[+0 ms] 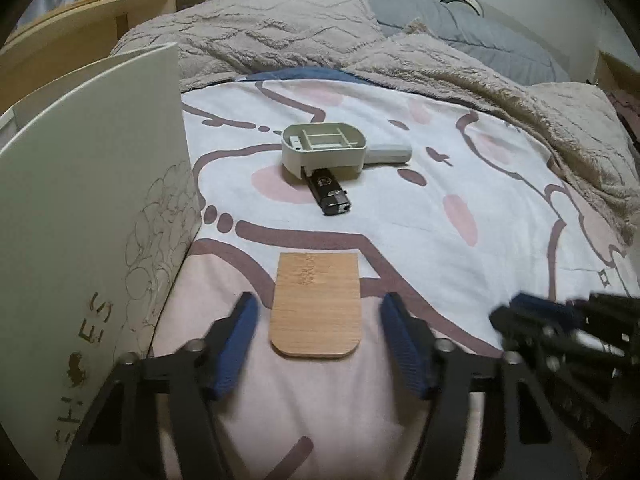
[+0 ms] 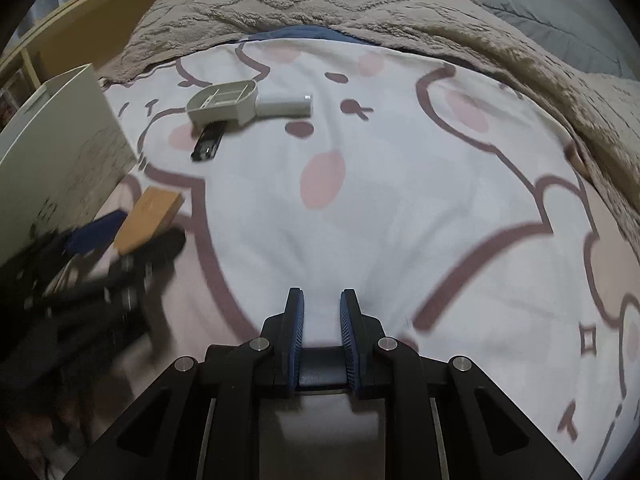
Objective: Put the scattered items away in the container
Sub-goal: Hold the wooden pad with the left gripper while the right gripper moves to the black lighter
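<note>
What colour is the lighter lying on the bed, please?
The lighter is black, seen best in the left wrist view.

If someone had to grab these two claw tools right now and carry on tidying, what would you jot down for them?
Left gripper: open, fingers either side of the wooden piece, not pressing it.
Right gripper: shut, empty, over the bedspread.
White shoe box stands just left of the wooden piece.
Beige plastic holder and black lighter lie together further up the bed.
Nothing visibly boxed yet; all three items remain.
</note>
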Motion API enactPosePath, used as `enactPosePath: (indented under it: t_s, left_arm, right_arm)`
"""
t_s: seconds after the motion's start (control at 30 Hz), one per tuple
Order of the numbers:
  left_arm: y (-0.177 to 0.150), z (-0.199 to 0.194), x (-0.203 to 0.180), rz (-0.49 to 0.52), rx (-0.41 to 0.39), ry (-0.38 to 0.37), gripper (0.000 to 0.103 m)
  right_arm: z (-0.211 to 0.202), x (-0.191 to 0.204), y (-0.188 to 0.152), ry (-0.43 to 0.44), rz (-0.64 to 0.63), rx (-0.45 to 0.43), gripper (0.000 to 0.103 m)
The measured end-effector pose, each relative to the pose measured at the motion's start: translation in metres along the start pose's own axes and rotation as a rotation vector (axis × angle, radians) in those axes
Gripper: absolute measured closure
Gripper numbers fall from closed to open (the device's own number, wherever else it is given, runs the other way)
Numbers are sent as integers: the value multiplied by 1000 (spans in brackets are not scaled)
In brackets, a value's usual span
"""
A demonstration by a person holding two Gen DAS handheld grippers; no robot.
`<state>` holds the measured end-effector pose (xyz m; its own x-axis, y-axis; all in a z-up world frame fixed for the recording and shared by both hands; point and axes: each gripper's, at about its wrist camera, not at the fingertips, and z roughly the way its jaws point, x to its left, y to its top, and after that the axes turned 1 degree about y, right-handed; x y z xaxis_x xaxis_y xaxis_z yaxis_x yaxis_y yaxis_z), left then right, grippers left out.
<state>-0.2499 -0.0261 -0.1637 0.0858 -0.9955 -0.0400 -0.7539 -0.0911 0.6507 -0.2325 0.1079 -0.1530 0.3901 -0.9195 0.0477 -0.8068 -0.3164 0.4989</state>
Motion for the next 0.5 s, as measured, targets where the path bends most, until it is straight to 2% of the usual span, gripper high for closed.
enactPosePath:
  t_s: [0.07, 0.13, 0.4, 0.5]
  left_arm:
    - [-2, -3, -2, 15, -3, -5, 56]
    - [-4, -6, -4, 29, -4, -14, 60]
    - [-18, -19, -8, 68, 6, -52, 60]
    - [-25, -27, -12, 102, 19, -68, 60]
  right_arm:
    - [-5, -1, -10, 2, -5, -3, 84]
    - [-12, -2, -19, 7, 2, -7, 84]
    - [-31, -3, -56, 12, 14, -42, 84]
    - [-41, 0, -71, -13, 2, -65, 84]
